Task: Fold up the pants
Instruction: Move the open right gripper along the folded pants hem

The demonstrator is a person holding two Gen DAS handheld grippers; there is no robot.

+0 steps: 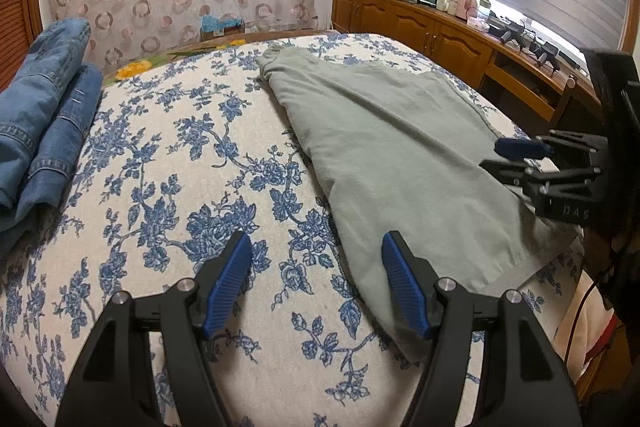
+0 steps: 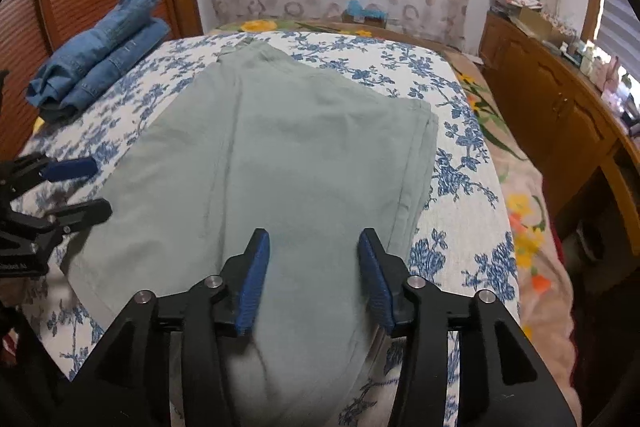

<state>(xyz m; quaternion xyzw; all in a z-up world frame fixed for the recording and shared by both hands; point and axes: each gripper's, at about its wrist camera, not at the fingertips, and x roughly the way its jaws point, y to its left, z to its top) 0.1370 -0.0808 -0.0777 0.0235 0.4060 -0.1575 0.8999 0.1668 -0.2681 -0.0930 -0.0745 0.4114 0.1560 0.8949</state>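
Left wrist view: the left gripper hangs over the bed's floral bedspread with its blue-padded fingers spread wide and nothing between them. The right finger's pad overlaps the near left edge of the grey-green pants, though whether it touches the cloth cannot be told. The pants lie flat on the bedspread, running from the near right edge of the bed toward its far side. The right gripper enters from the right, low over the pants' right edge, its jaws parted.

In the right wrist view, the right gripper is spread open above the near end of the pants, gripping nothing. The left gripper shows at the left, open, one finger over the bedspread and the other at the pants' left border.

A folded stack of blue jeans sits near the bed's far left corner, well apart from the pants. A wooden cabinet runs along the right wall.
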